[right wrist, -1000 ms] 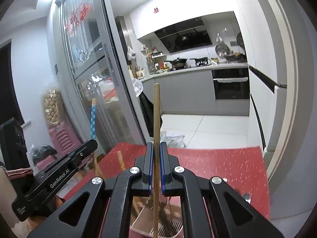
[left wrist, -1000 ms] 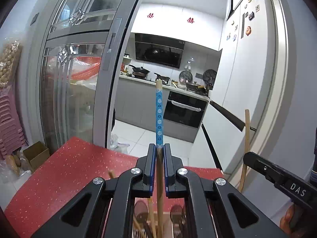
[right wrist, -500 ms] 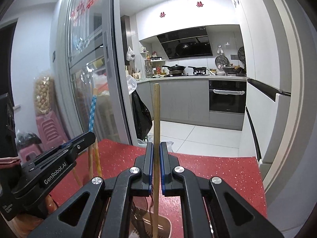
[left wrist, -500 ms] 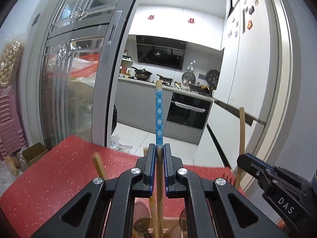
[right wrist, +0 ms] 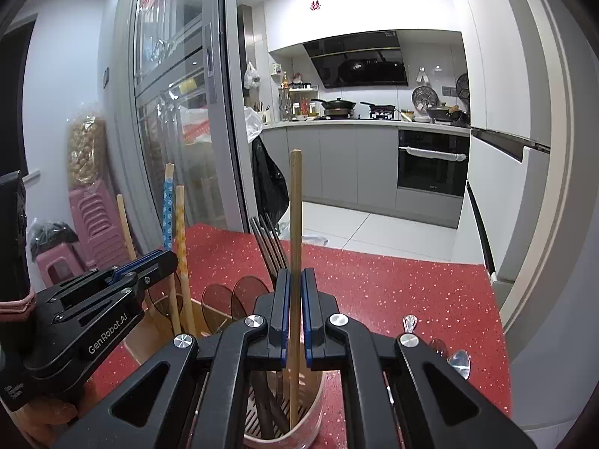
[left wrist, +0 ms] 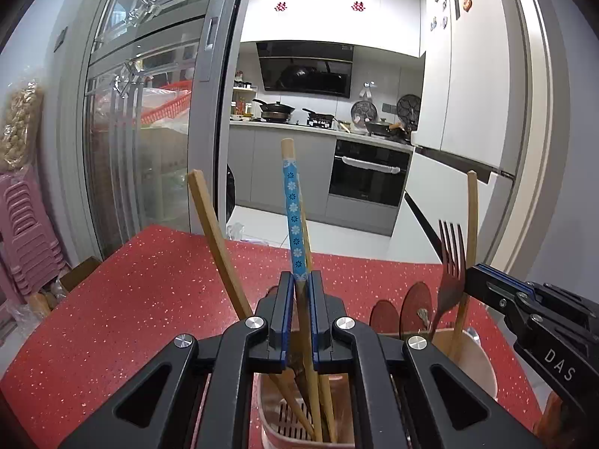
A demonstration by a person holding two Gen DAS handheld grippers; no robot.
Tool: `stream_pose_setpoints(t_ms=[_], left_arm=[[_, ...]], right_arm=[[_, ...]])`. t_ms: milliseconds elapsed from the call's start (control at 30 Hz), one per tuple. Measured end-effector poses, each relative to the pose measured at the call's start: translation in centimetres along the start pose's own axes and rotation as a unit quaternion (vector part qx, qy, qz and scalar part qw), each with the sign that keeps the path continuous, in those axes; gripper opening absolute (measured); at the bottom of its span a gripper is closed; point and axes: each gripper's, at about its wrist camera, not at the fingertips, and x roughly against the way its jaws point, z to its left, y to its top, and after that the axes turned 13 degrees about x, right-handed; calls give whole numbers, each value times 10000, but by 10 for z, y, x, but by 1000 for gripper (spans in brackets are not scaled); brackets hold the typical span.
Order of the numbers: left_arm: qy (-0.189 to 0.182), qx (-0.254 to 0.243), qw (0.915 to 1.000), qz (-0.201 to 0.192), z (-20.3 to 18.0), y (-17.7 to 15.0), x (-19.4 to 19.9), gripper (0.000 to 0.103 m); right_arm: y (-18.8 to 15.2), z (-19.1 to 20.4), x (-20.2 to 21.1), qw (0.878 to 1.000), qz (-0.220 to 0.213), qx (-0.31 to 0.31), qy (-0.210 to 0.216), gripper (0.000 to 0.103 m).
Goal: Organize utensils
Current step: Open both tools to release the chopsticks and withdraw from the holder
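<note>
Wooden chopsticks, one per gripper, over holder on red counter (left wrist: 131, 299).
Left gripper (left wrist: 299, 284): jaws clamped on blue-patterned chopstick (left wrist: 293, 217), lower end inside pink holder (left wrist: 280, 422). Right gripper (right wrist: 294, 280): jaws clamped on plain chopstick (right wrist: 295, 209), upright, tip in holder beside dark fork (right wrist: 267, 247).

Holder (left wrist: 483, 359) crowded: upright fork (left wrist: 449, 262), spoons (left wrist: 411, 307) and leaning chopsticks (left wrist: 217, 239) block entry from above between the two grippers, left gripper (left wrist: 299, 284) just beside right gripper (right wrist: 294, 280); bare red tabletop (right wrist: 411, 284) beyond gives open passage.
</note>
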Motion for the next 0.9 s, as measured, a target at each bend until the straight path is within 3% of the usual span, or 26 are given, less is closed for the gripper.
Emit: stream_pose_setpoints(t_ms=[300,367,433,700,900], left_arm=[[131,-118,9996,243,1,1,5,32],[150,-129,9994,276,2,1,7,32],[164,-122,9993,305,3,2,9,32],[255,-86,9987,427,3,6,13,33],[333,-58,9983,476,3,7,20,33]], right_arm=[[1,-4,-7,9987,361,-204,282,8],[1,-5,-9,9977,472,-282,383,17],[1,-8,-8,9970,509,-417,417,33],[0,-10,22,9965,372,-609,437,45],[-10,-6,44,9959,372,-693,442,46]])
